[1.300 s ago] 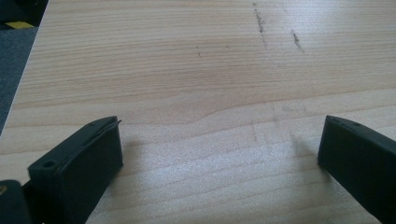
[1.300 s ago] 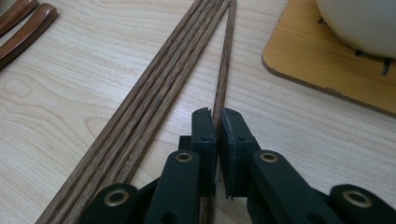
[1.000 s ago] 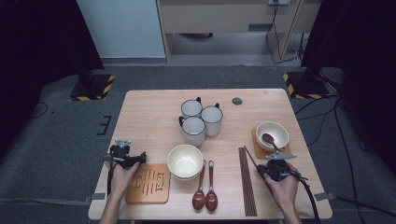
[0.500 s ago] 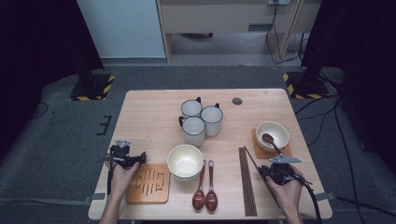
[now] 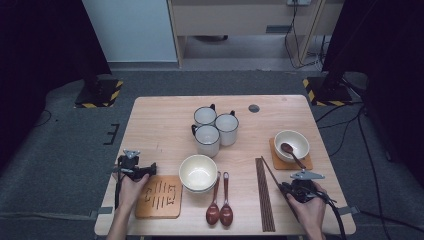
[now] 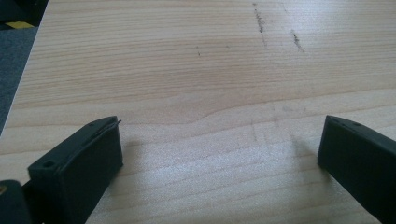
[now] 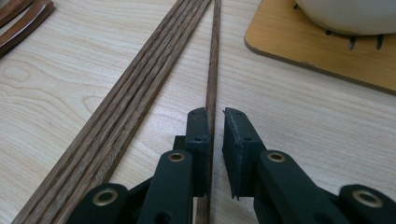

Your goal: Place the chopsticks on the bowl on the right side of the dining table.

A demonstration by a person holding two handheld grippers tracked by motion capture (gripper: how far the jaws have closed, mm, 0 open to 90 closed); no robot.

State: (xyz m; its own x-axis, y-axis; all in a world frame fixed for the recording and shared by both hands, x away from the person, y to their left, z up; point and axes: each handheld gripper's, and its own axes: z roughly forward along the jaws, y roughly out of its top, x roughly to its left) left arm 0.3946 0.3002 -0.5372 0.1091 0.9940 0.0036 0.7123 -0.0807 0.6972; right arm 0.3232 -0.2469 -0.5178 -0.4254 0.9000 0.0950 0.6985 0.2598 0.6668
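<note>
- Single chopstick, dark wood, lies on the surface at the right, split off from the bundle of chopsticks.
- Long axis: near end at the right claw, far end angled away toward the left, so it meets the top of the bundle; the bundle itself runs straight away from the person.
- Right claw: jaws nearly closed astride the chopstick's near end, a thin gap still showing on one side; they have just been closing slightly, stick between them. Not clamped.
- Right of the stick: wooden coaster under a white bowl holding a spoon.
- Left claw: released, jaws wide over bare surface, beside another coaster.
- No labels or writing legible.
</note>
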